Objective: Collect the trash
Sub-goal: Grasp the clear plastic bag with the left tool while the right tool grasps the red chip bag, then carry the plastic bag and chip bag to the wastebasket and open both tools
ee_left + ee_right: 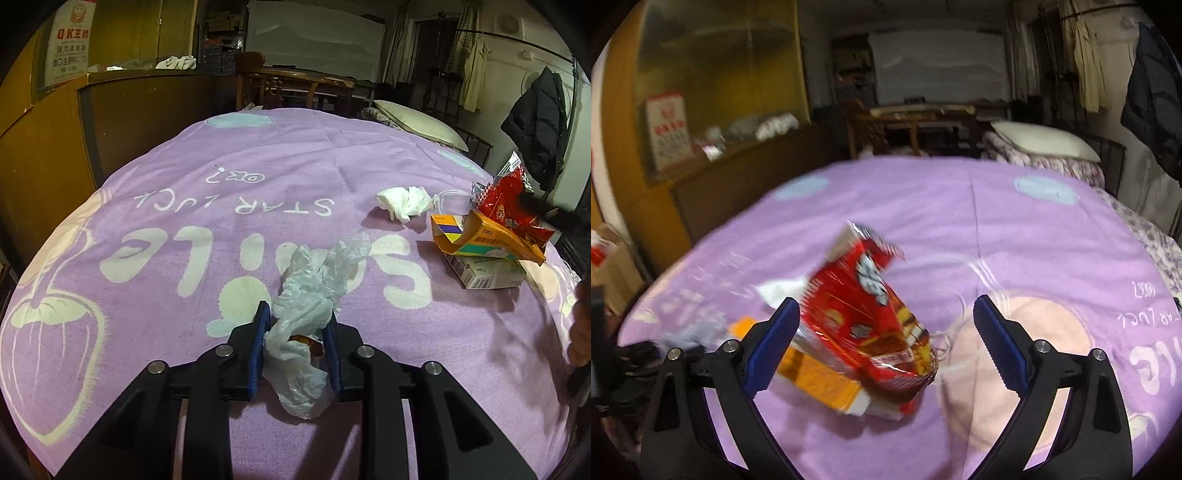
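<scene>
Left gripper (297, 326) clamped on a crumpled plastic bag (314, 291) over the purple blanket (221, 177). Right gripper (886, 317) spread wide; left pad brushing a red snack wrapper (871, 314) above an orange carton (816, 373), grip unclear, blurred. Open blanket beyond; crumpled tissue (404, 201) near carton.

Your left gripper (297, 325) points down at a slant, its blue pads (260, 332) pinched close together on something held. Your right gripper (886, 317) also tilts downward, jaws spread wide, pads (995, 332) gripping nothing.
</scene>
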{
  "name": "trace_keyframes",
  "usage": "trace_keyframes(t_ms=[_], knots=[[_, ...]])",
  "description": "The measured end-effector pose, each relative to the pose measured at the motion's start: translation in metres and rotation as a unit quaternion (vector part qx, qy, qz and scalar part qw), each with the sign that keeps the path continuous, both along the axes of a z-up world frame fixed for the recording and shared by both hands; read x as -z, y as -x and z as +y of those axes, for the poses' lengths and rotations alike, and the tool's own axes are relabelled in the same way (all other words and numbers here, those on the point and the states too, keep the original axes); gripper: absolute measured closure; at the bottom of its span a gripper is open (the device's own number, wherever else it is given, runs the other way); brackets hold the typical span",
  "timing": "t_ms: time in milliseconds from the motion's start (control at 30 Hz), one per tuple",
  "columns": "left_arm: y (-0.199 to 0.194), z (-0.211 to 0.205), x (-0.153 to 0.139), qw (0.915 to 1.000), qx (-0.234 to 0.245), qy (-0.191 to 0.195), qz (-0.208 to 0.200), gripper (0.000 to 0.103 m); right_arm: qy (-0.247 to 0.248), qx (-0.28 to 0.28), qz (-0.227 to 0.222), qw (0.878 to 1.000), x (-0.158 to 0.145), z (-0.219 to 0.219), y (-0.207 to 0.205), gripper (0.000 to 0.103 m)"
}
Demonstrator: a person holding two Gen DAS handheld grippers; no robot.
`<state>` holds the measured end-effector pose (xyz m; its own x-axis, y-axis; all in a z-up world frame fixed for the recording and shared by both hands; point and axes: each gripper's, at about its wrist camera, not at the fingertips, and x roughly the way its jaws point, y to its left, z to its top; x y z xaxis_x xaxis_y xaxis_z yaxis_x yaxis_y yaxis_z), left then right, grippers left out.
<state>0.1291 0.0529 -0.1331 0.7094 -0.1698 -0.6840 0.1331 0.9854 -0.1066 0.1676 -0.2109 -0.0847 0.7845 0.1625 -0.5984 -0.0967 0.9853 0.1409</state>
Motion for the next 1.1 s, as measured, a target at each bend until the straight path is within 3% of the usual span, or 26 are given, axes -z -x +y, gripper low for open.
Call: trace_keyframes(t_ms=[33,67,133,233,300,467,667,900,1100], knots=[[0.0,0.001,0.0,1.0,0.0,0.002,0.002,0.075,-0.015,-0.006,0.018,1.0,0.005,0.0,-0.003,0.068],[-0.001,0.001,-0.001,1.0,0.001,0.002,0.004,0.076,-0.035,-0.003,0.015,0.999,0.006,-0.007,0.002,0.078],[-0.001,0.003,-0.005,0.9999,0.004,0.008,0.01,0.08,-0.06,0.005,-0.015,0.998,-0.005,-0.014,0.015,0.079],[0.005,0.01,-0.017,0.9996,0.01,0.025,0.01,0.081,-0.061,0.002,-0.074,0.995,-0.039,-0.018,0.045,0.079],[0.013,0.013,-0.031,0.9997,0.009,0.022,-0.003,0.081,-0.064,-0.007,-0.09,0.994,-0.053,-0.02,0.056,0.079],[0.041,0.026,-0.074,0.9991,-0.002,0.016,-0.04,0.081,-0.098,-0.03,-0.11,0.989,-0.078,-0.019,0.088,0.078],[0.092,0.053,-0.106,0.9974,-0.031,-0.006,-0.065,0.081,-0.118,-0.062,-0.111,0.985,-0.084,-0.004,0.123,0.078],[0.153,0.104,-0.104,0.9949,-0.085,-0.032,-0.044,0.081,-0.118,-0.107,-0.109,0.981,-0.086,0.022,0.159,0.078],[0.197,0.153,-0.068,0.9896,-0.137,-0.042,0.007,0.08,-0.114,-0.156,-0.091,0.977,-0.083,0.054,0.179,0.078]])
